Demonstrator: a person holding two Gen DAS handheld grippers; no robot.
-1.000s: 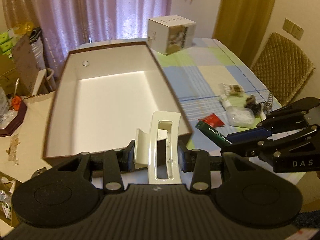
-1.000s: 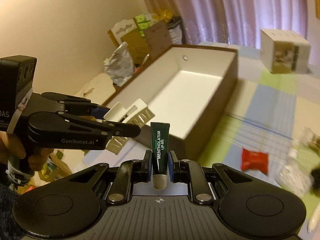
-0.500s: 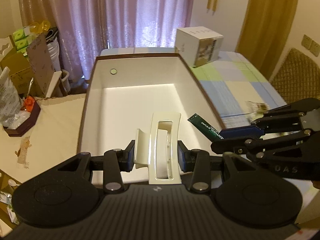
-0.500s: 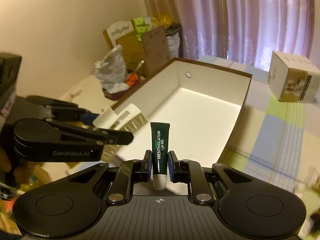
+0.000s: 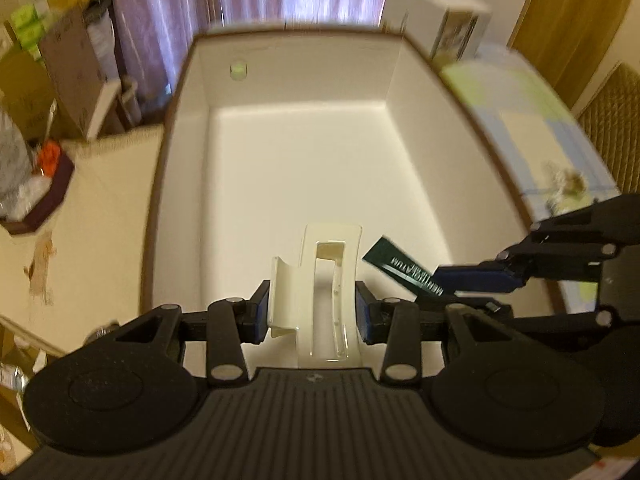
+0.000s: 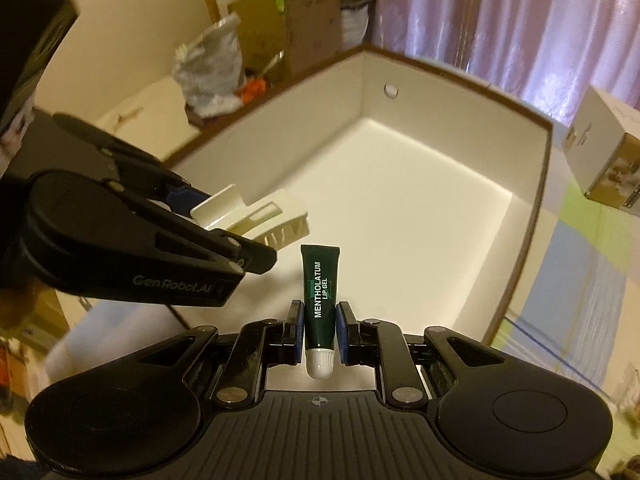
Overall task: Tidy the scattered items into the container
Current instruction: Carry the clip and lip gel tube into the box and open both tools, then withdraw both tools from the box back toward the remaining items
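left gripper (image 5: 312, 312) clamps a stiff, light hair clip (image 5: 320, 288) by its sides, right gripper (image 6: 319, 334) pinches a soft lip gel tube (image 6: 320, 284) near the cap, both over the box (image 5: 404, 64).

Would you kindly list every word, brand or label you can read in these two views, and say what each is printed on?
"MENTHOLATUM LIP GEL": on the dark green tube held in the right gripper.
"GenRobot.AI": on the side of the left gripper, which holds the cream hair clip.
Tube print in the left wrist view: upside down, only partly legible.
Print on the white carton: too blurred to read.
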